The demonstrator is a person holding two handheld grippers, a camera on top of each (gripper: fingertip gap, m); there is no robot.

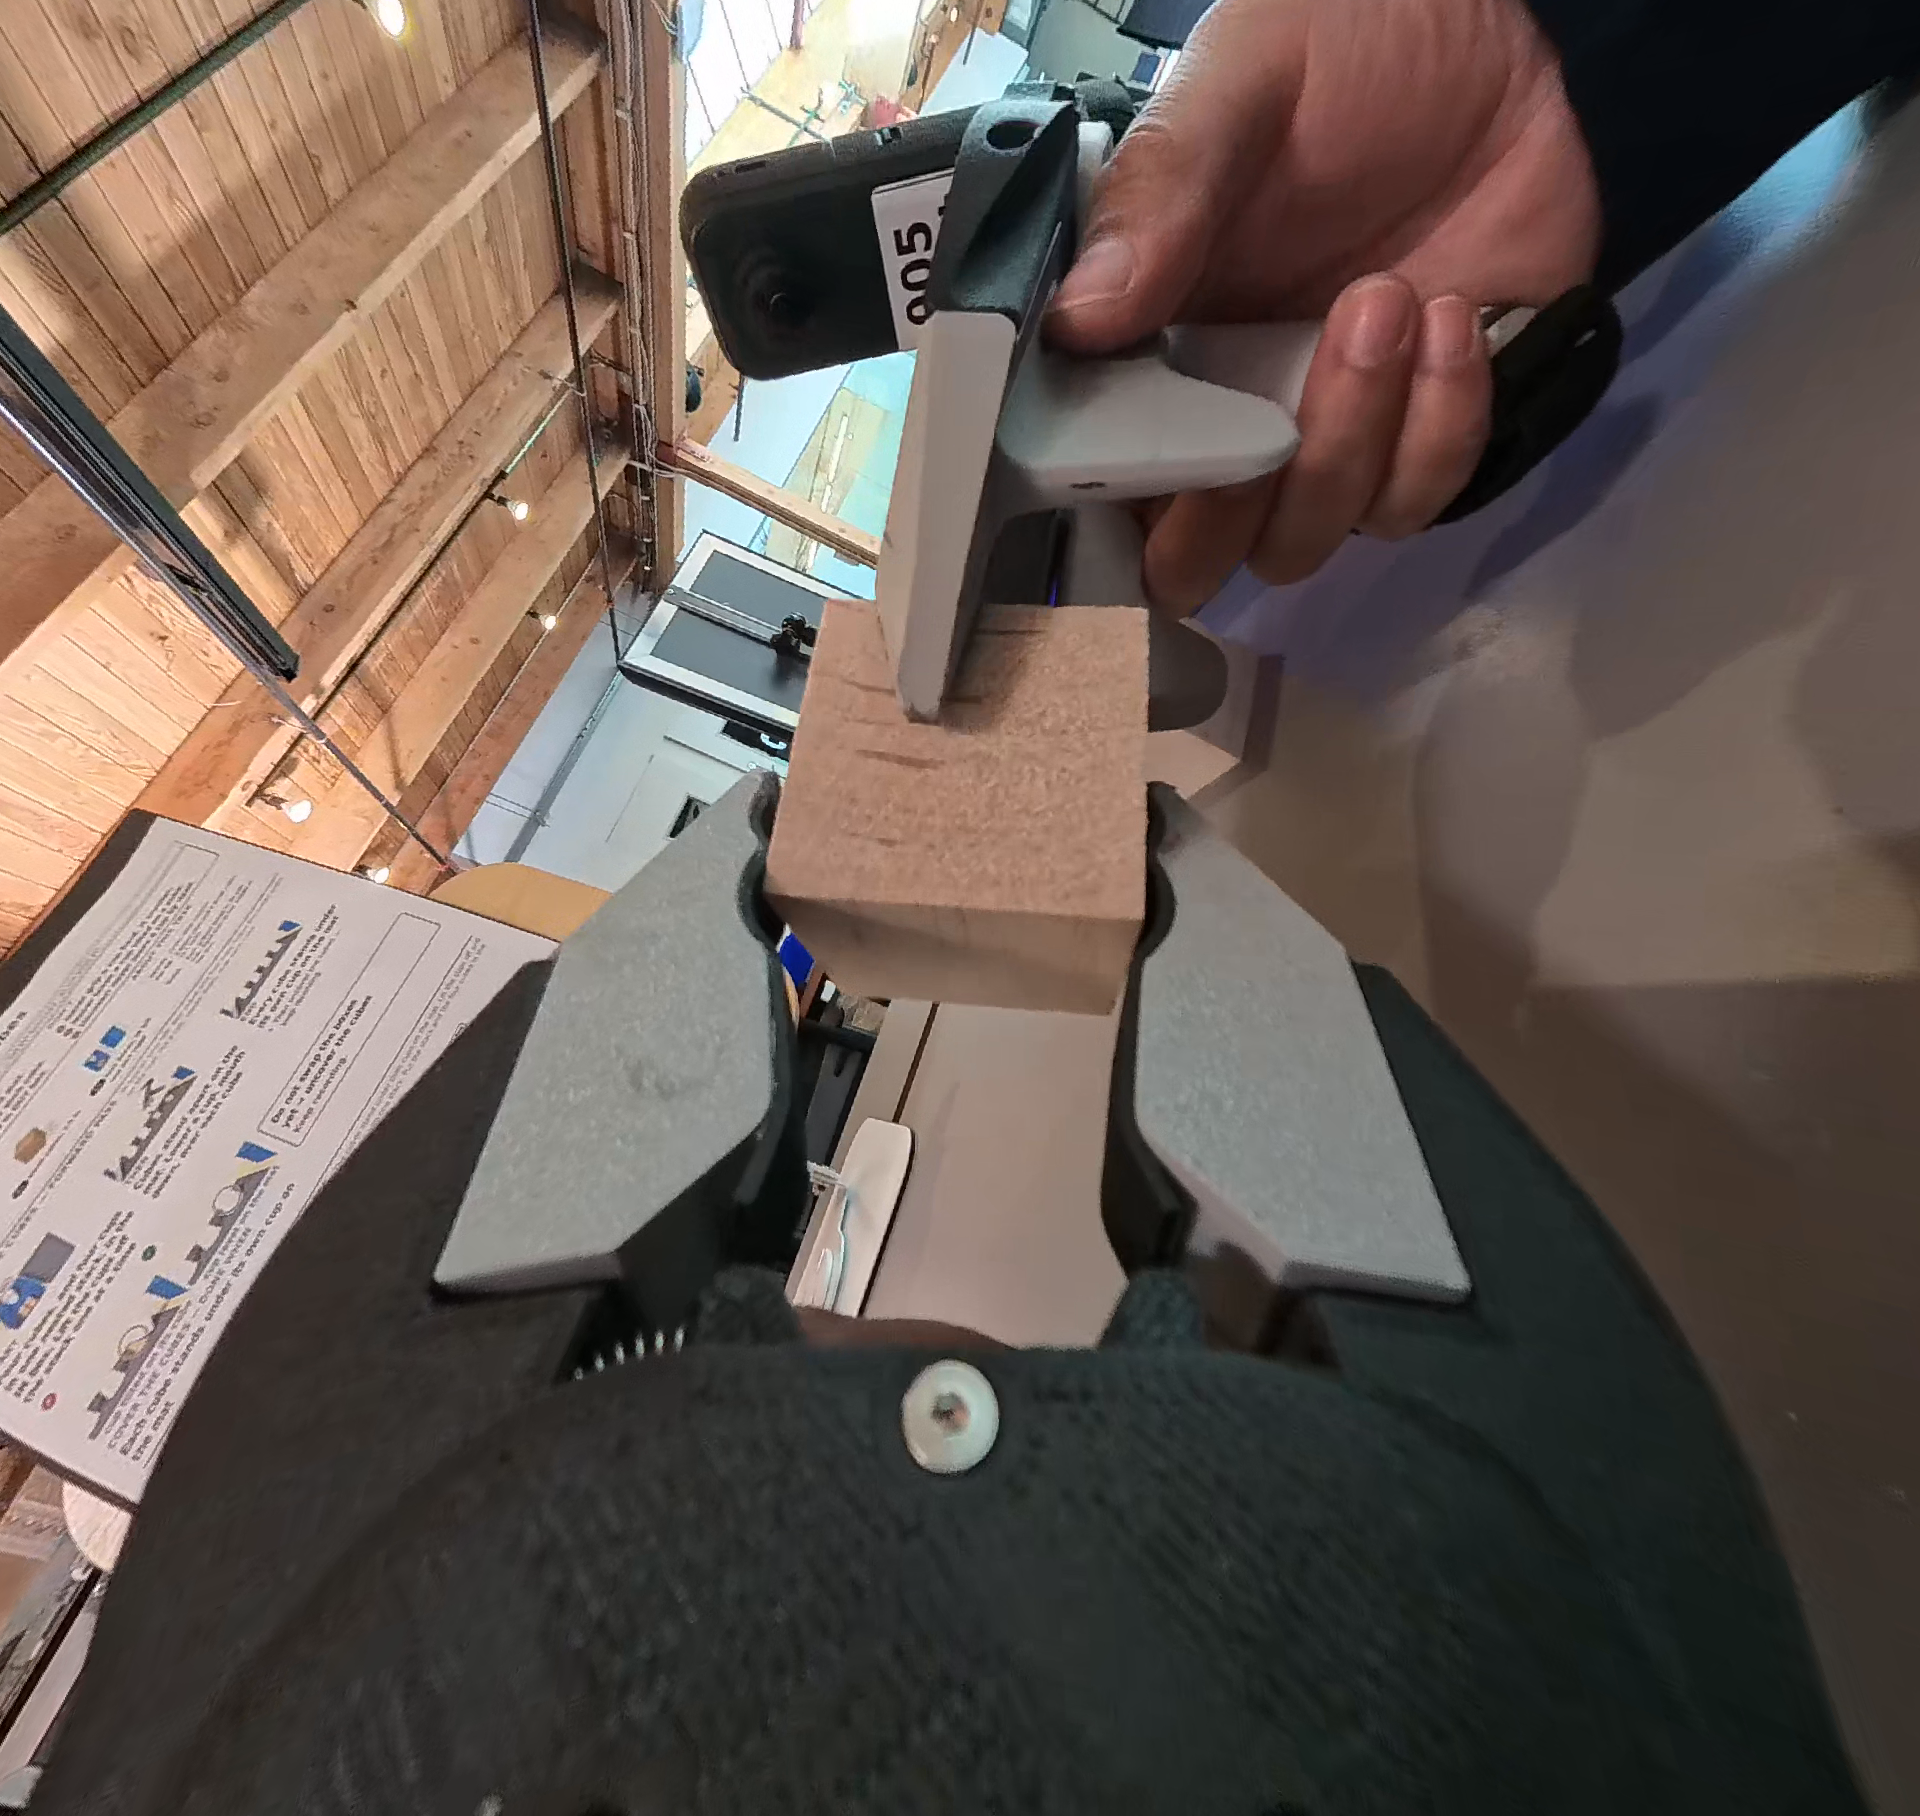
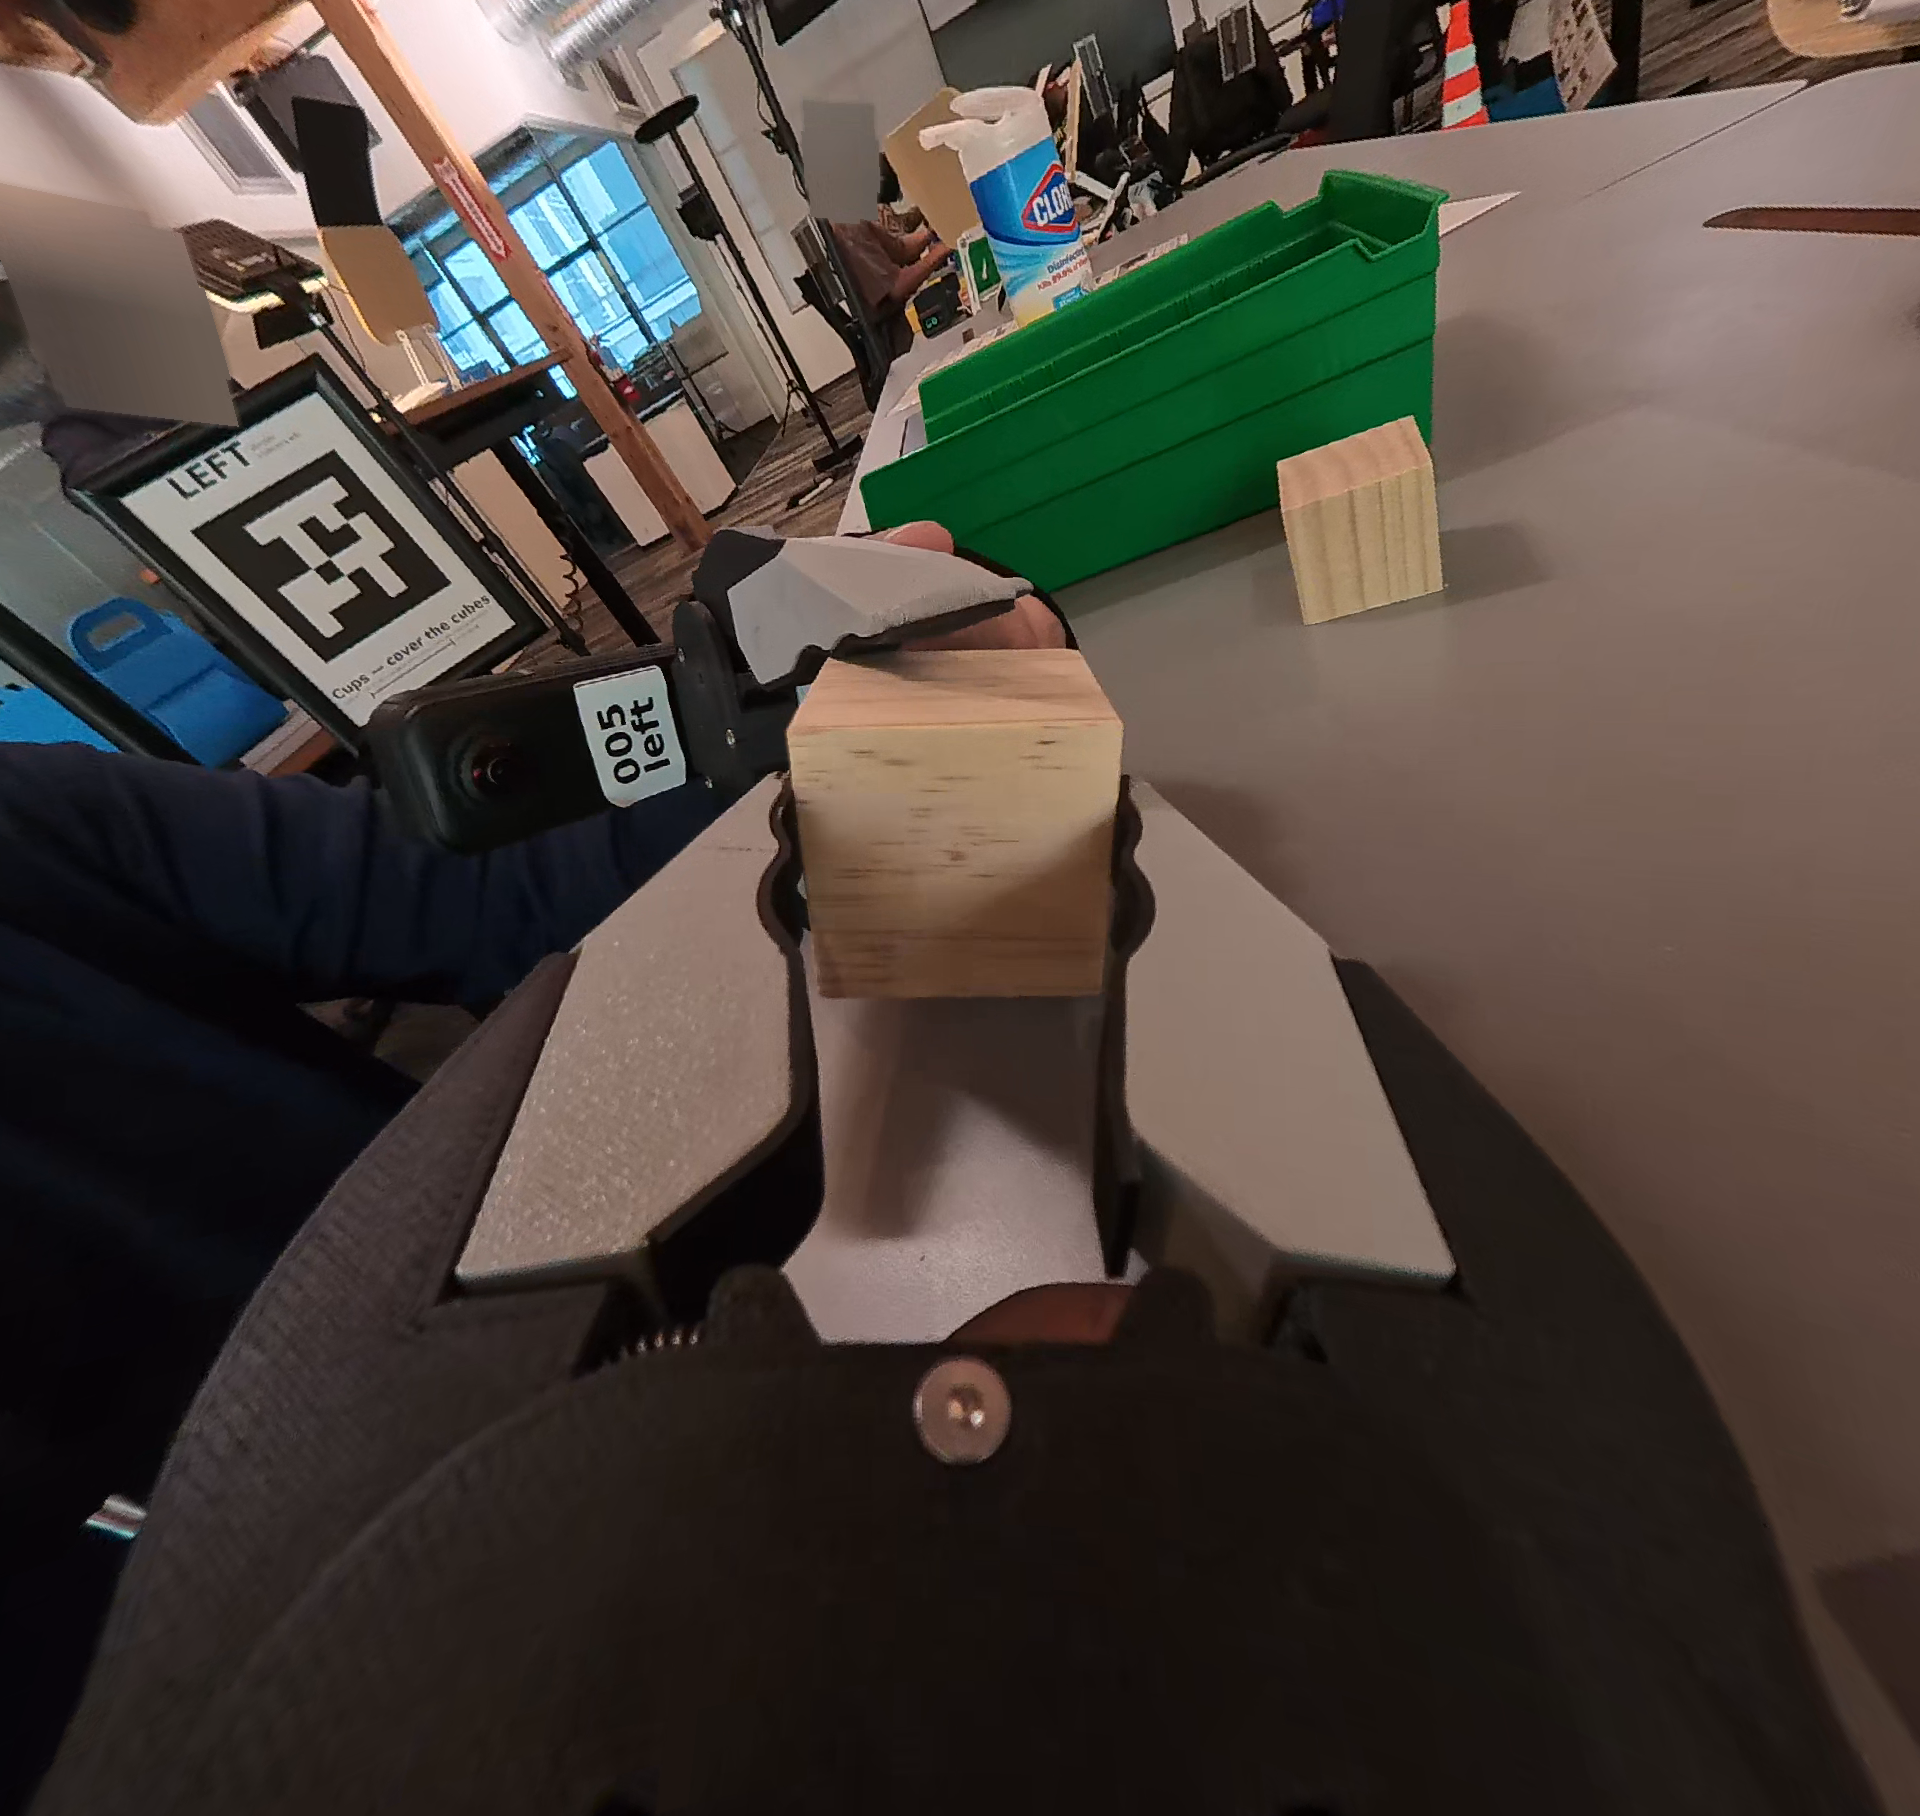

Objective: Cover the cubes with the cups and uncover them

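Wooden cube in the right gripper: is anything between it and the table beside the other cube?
Nothing lies on that stretch of table, but the left gripper also clamps the wooden cube.

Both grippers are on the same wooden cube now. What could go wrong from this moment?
1. Both the left gripper and the right gripper pinch one cube held in the air; if they pull in different directions, it may twist or drop onto the table.
2. The grippers cross closely, so their fingers may collide.
3. A dropped cube could knock the second cube near the green bin.
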